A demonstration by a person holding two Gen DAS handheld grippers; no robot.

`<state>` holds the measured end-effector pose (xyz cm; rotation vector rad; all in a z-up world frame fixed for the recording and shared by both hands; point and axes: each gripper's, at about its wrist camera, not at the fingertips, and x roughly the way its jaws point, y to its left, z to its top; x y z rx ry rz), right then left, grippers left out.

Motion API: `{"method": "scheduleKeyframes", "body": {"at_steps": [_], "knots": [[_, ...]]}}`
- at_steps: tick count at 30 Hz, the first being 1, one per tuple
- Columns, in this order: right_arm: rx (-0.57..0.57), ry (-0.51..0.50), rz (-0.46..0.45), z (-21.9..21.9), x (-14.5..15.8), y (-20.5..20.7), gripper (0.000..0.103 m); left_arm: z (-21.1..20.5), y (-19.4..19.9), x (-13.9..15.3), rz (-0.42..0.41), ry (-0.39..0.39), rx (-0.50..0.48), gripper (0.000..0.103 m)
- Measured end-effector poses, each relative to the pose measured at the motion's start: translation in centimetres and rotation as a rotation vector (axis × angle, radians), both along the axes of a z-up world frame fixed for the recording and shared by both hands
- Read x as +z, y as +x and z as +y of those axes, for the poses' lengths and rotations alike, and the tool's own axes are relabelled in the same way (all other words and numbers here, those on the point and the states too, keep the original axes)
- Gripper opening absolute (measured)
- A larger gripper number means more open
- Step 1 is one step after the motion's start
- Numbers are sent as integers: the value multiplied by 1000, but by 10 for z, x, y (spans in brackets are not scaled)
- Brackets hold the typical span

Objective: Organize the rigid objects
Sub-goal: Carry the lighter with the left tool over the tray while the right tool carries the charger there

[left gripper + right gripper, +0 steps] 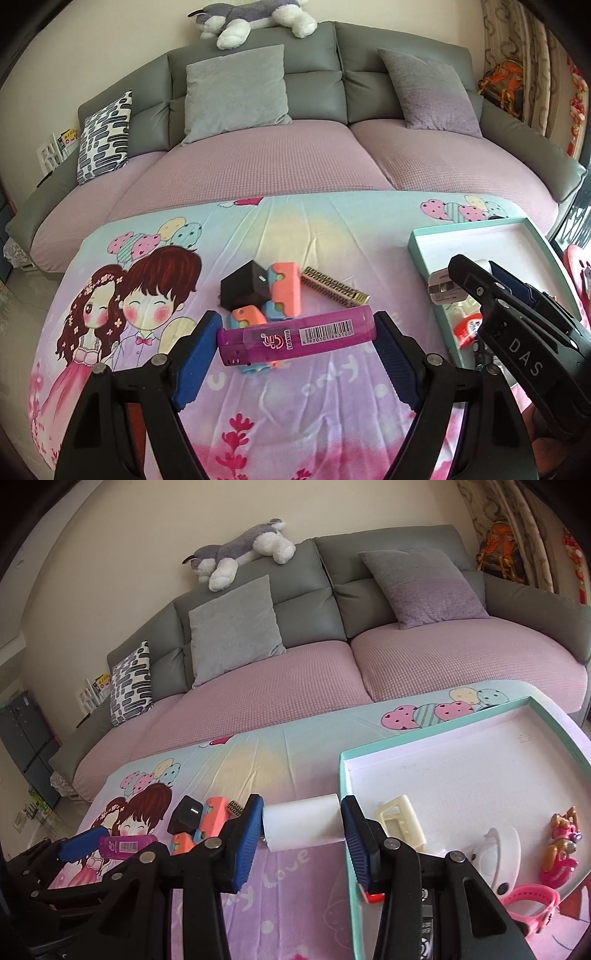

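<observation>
Tongs in both hands are each clamped on an object above a bench draped in a cartoon-print cloth (295, 229). From the left wrist camera, the left tongs (297, 341) grip a translucent purple lighter (295, 338) end to end between blue pads, the lighter lying crosswise and lifted clear of the cloth. Beyond it, toward 12 o'clock, sit a black cube adapter (245, 288), orange-and-blue blocks (284, 291) and a studded gold bar (334, 288), close together. At 3 o'clock the right tongs (476, 277) reach over a teal-rimmed tray (472, 230). From the right wrist camera, the right tongs (303, 823) pinch a white cylinder (303, 821) by its ends, just left of the tray's near corner. Inside the tray lie a cream plastic frame (400, 818), a white rounded piece (496, 856), a pink figurine (561, 845) and a pink strap (528, 901). A grey sofa (332, 576) stands behind.
</observation>
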<state>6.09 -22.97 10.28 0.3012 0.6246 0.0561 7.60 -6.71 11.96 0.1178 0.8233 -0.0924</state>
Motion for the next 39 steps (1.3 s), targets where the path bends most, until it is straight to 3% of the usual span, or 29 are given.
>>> {"method": "scheduleKeyframes", "body": {"at_steps": [8, 18, 33, 39], "knots": [[-122, 17, -17, -61, 6, -15, 47, -55, -2, 9, -21, 1, -78, 83], [-249, 7, -17, -121, 5, -34, 47, -120, -2, -3, -1, 12, -176, 83], [-346, 20, 6, -161, -10, -41, 47, -179, 3, -28, -63, 27, -247, 83], [-366, 14, 11, -165, -12, -41, 47, -190, 5, -39, -53, 59, -256, 83]]}}
